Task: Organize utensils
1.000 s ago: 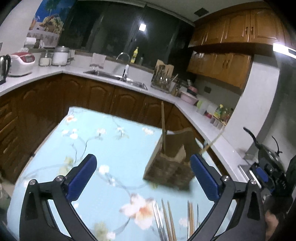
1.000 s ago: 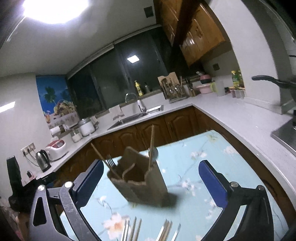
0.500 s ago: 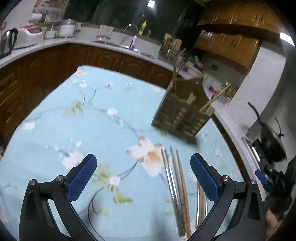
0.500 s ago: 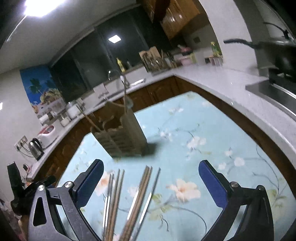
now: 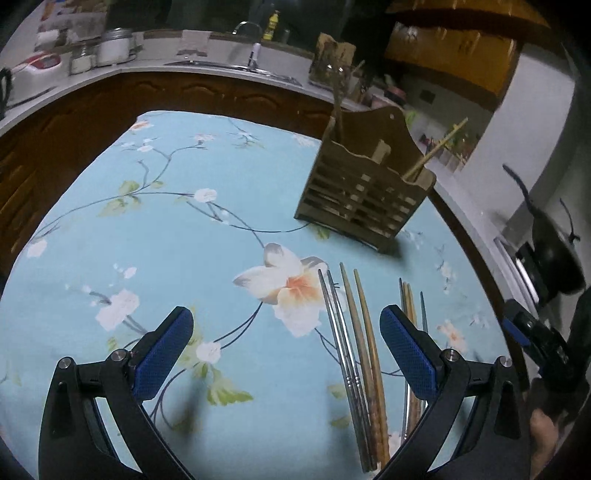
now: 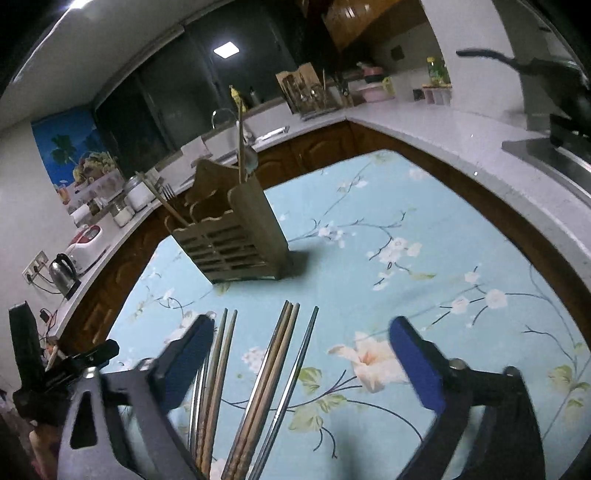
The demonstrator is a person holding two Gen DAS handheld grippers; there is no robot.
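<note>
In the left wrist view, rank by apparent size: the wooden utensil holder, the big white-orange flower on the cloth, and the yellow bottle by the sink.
1. Wooden utensil holder, clearly the largest.
2. White-orange flower.
3. Yellow bottle, the smallest, though it stands far back, so distance shrinks it.

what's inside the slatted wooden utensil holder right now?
The slatted wooden utensil holder has a tall wooden stick upright, a leaning chopstick and fork tines poking out. The walls cover their lower ends and anything shorter inside.
</note>
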